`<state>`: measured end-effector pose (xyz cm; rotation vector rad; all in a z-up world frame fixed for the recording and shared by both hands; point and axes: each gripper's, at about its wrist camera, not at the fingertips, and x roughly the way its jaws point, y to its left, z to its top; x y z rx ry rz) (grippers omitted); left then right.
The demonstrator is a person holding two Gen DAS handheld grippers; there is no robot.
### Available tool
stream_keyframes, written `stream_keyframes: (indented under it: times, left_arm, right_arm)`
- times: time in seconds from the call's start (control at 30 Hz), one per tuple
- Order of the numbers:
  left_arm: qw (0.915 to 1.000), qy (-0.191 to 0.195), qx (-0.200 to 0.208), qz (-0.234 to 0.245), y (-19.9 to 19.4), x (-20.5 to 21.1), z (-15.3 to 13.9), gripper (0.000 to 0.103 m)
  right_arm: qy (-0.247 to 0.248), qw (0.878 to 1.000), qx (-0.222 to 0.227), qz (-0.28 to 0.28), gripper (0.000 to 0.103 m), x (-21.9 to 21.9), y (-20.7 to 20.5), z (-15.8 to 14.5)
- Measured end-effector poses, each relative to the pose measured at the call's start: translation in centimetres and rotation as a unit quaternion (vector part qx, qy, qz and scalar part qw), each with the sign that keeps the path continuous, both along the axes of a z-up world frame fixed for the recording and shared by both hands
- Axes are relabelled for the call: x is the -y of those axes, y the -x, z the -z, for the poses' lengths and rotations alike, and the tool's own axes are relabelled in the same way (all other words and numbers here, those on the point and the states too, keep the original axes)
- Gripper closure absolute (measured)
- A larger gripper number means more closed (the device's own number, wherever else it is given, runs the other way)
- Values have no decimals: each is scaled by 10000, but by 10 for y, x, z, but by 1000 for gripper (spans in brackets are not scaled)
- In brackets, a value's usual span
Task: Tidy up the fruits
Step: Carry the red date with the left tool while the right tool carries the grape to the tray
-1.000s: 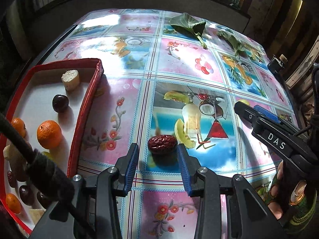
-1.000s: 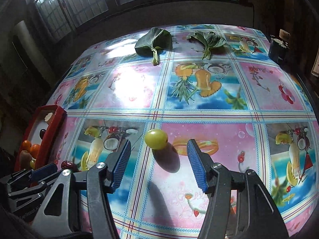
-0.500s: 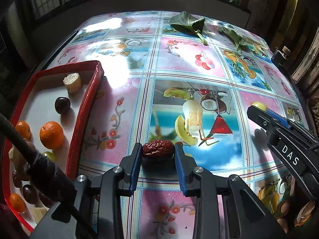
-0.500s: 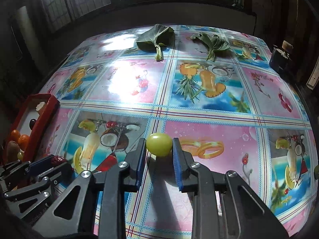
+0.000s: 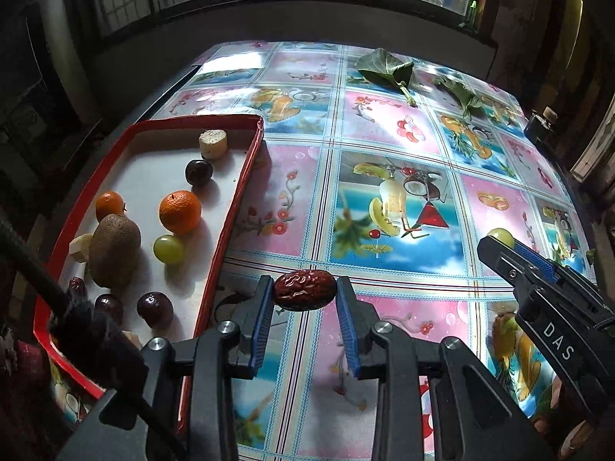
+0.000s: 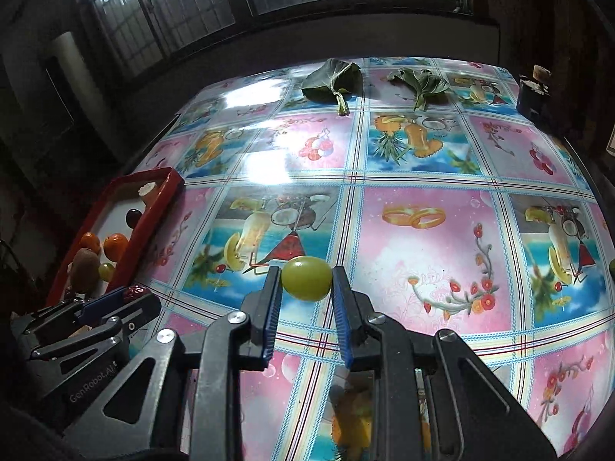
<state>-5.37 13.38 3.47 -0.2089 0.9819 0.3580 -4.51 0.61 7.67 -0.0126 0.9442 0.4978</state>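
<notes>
My left gripper (image 5: 305, 295) is shut on a wrinkled red date (image 5: 305, 295) and holds it above the patterned tablecloth, just right of the red tray (image 5: 234, 199). The tray holds oranges, a kiwi, a green grape, dark cherries and pale fruit pieces. My right gripper (image 6: 306, 283) is shut on a green grape (image 6: 306, 278), lifted over the cloth. It also shows at the right of the left wrist view (image 5: 511, 247). The left gripper shows at the lower left of the right wrist view (image 6: 127, 299).
Two green leaves (image 6: 333, 81) (image 6: 421, 83) lie at the table's far side. A small dark jar (image 6: 532, 94) stands at the far right corner. The tray (image 6: 153, 211) sits at the table's left edge.
Both grippers closed, the left on the date and the right on the grape, and both have lifted their fruit off the cloth. The left has shifted toward the tray.
</notes>
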Motion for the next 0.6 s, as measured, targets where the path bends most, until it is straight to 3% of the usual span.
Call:
stream_keyframes:
  times: [0.6]
  left_arm:
    - [9984, -194, 344, -394, 47, -19, -25, 71]
  right_arm:
    - [-90, 9985, 134, -532, 75, -28, 49, -19]
